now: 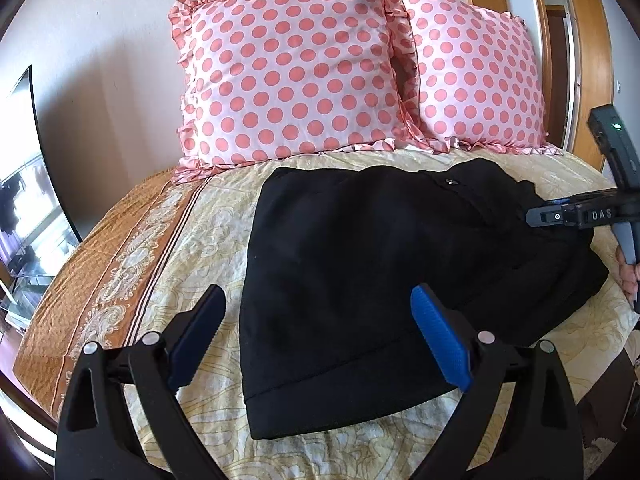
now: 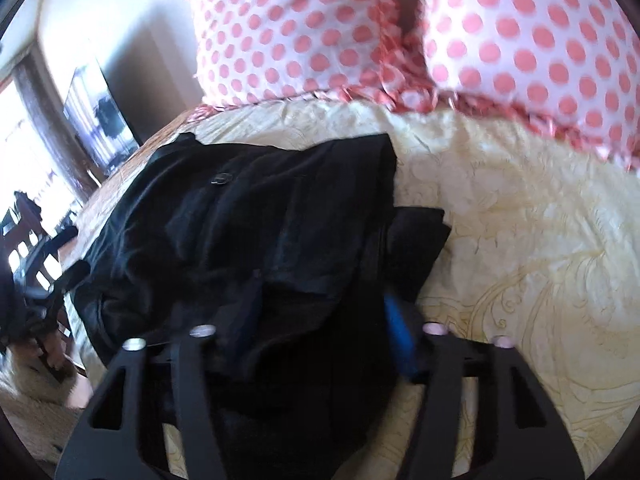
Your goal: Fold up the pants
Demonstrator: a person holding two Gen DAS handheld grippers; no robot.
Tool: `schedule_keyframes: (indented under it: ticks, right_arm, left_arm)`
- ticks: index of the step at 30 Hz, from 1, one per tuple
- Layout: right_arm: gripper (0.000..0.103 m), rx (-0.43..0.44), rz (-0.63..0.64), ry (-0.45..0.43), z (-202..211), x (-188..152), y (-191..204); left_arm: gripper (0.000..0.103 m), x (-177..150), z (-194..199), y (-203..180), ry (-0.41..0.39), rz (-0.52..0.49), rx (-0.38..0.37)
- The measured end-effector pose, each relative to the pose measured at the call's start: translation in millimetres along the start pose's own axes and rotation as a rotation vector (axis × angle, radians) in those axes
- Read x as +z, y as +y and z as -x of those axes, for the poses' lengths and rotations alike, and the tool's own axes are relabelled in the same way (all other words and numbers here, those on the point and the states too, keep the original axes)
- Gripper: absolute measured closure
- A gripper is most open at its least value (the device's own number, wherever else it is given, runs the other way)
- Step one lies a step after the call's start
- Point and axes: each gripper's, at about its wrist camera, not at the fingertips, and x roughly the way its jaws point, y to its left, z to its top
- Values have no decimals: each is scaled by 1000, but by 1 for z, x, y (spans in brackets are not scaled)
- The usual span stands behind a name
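Observation:
Black pants lie folded into a compact bundle on the cream patterned bed sheet. My left gripper is open and empty, its blue pads spread over the near hem end of the pants. My right gripper shows at the right edge of the left wrist view, at the waist end. In the right wrist view the right gripper is open, its jaws spread over the pants with fabric lying between them; the view is blurred.
Two pink polka-dot pillows lean against the wall at the head of the bed. An orange patterned border runs along the bed's left side. A television stands at the left. A wooden door frame is at the right.

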Motion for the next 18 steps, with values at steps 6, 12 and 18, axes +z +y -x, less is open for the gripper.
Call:
schedule_keyframes:
  ticks: [6,12,18]
  right_arm:
    - [56,-92,75,-20,2,-1,14]
    - [56,-91,49,-32,8,-8,12]
    - [56,-128,54,-42,17,-16,18]
  left_arm:
    - [9,0,1,-2,-2,-12,-2]
    - [9,0,1,2,1,-5,3]
    - [9,0,-1,3,6,-2,3]
